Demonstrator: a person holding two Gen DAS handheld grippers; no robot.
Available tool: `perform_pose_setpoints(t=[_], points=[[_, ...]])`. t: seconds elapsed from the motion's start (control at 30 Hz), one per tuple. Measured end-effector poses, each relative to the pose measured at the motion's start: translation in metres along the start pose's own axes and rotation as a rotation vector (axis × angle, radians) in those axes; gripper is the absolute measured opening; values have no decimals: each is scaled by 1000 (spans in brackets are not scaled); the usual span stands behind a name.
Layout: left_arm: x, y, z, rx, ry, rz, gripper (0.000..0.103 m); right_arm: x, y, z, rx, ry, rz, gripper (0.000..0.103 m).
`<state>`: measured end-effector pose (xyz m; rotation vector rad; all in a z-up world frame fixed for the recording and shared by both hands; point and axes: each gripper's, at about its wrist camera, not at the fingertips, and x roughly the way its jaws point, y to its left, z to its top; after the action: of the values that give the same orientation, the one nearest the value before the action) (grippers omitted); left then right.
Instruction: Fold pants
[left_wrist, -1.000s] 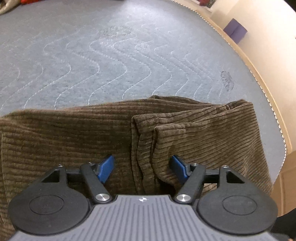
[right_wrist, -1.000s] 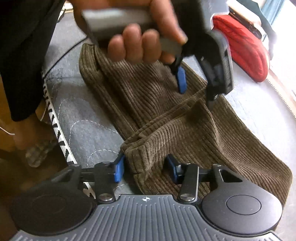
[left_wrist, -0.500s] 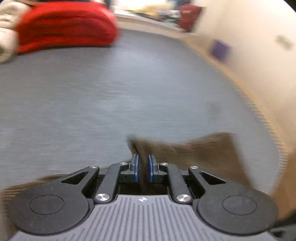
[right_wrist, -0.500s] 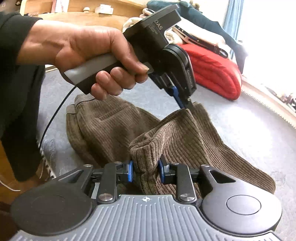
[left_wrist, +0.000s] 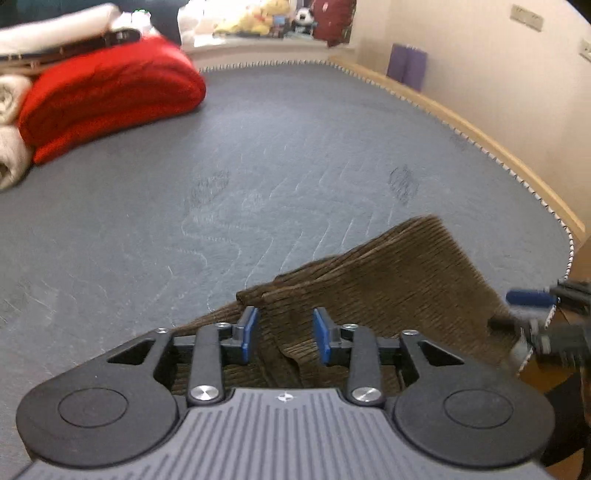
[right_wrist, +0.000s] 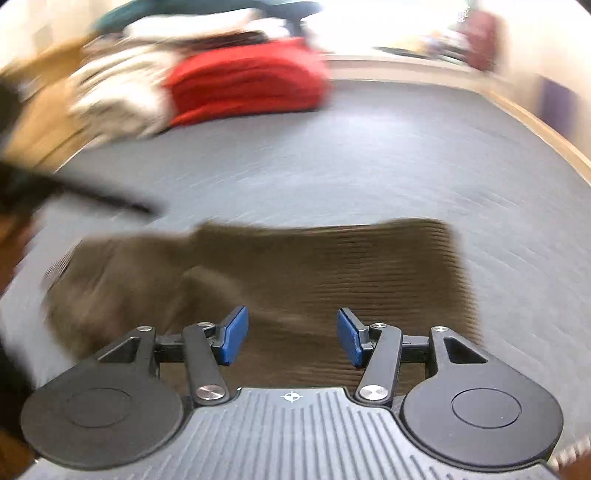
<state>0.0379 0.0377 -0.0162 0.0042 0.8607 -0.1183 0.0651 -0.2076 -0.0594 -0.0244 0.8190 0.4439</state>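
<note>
A grey quilted mattress (left_wrist: 295, 155) with wavy stitching and zigzag edging fills the view. At its far left lies a folded red blanket (left_wrist: 110, 92), with rolled cream towels (left_wrist: 9, 122) just beside it and white bedding (left_wrist: 55, 27) stacked above. A wooden bed frame (left_wrist: 480, 136) borders the right side. Two purple blocks (left_wrist: 406, 70) stand against the wall, and soft toys (left_wrist: 251, 24) sit on the far ledge.

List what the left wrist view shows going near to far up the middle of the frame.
left gripper, jaws apart with a fold of cloth between the pads → brown corduroy pants → bare grey quilted mattress → the mattress's stitched far edge → window ledge with soft toys.
</note>
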Motion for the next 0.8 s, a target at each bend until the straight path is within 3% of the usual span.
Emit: perform_pose_setpoints(t=[0.07,0.23,0.27,0.33,0.4,0.47,0.57,0.67,0.8], points=[[-20,-5,-5,-21,-21,-24,45,-11,-19,5,46,-30,-74,57],[-44,-32,-34,-3,-56,-52,45,-28,-50,-6,114,-97,-157,65],[-42,-38,-43,17,-59,-54,36,-25,-54,-14,133,-98,-171,65],[-20,-42,-60,17,32,-53,1,-14,-61,-29,187,-55,-190,65],[-4,-34,-67,-66,114,-76,0,-2,-68,-37,261,-22,-205,65],[6,-30,-68,-83,129,-105,0,7,-71,-39,290,-11,-193,65],[28,-22,-72,-102,176,-89,1,19,-74,-37,271,0,-210,65],[49,-15,-76,-154,232,-101,1,29,-82,-43,302,58,-241,66],[54,-24,-75,-90,223,-138,2,40,-101,-53,390,132,-299,66]])
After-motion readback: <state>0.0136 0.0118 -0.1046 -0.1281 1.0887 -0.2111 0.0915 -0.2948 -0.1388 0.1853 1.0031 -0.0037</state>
